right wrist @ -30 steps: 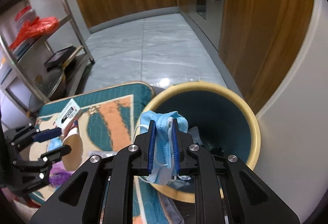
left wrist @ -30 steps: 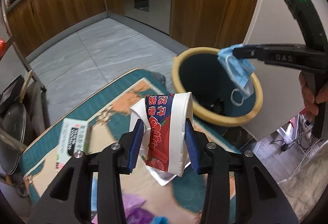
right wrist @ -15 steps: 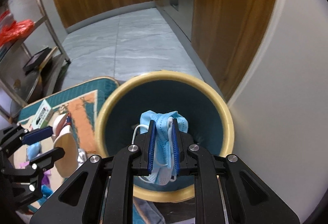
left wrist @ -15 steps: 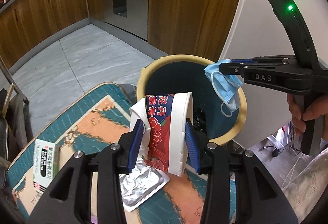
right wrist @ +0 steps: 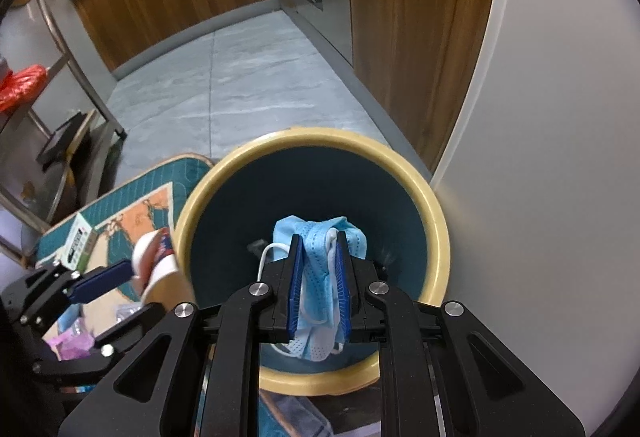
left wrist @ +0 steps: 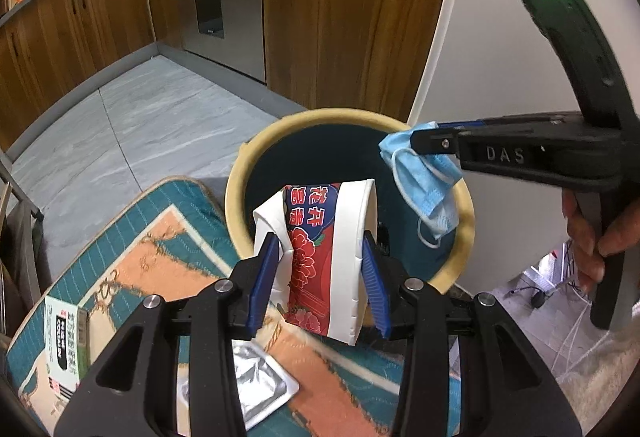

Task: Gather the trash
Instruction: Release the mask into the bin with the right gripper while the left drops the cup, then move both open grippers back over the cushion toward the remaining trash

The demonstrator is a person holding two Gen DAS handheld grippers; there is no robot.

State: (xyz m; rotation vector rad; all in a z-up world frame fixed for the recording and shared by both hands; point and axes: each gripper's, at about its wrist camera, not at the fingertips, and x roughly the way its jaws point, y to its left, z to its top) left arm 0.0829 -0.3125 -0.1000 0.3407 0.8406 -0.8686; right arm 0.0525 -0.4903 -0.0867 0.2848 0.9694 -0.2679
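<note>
Both hands have closed in on the bin (right wrist: 436, 229). Right gripper (right wrist: 319, 277) pinches face mask (right wrist: 320, 237) over the opening; left gripper (left wrist: 320, 269) clamps crushed paper cup (left wrist: 320, 237) above the near rim. Release looks due next.

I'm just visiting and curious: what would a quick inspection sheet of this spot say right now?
Surface: patterned teal-and-orange mat on a grey tiled floor.
Job's things: blue face mask and crushed paper cup, both above the yellow-rimmed bin.
Clutter: green-and-white box, foil blister pack, purple wrapper on the mat.
Grippers: right gripper clamps the mask; left gripper clamps the cup.
Cables: thin wires on the floor.
Surroundings: wooden cabinets, oven, metal rack.
</note>
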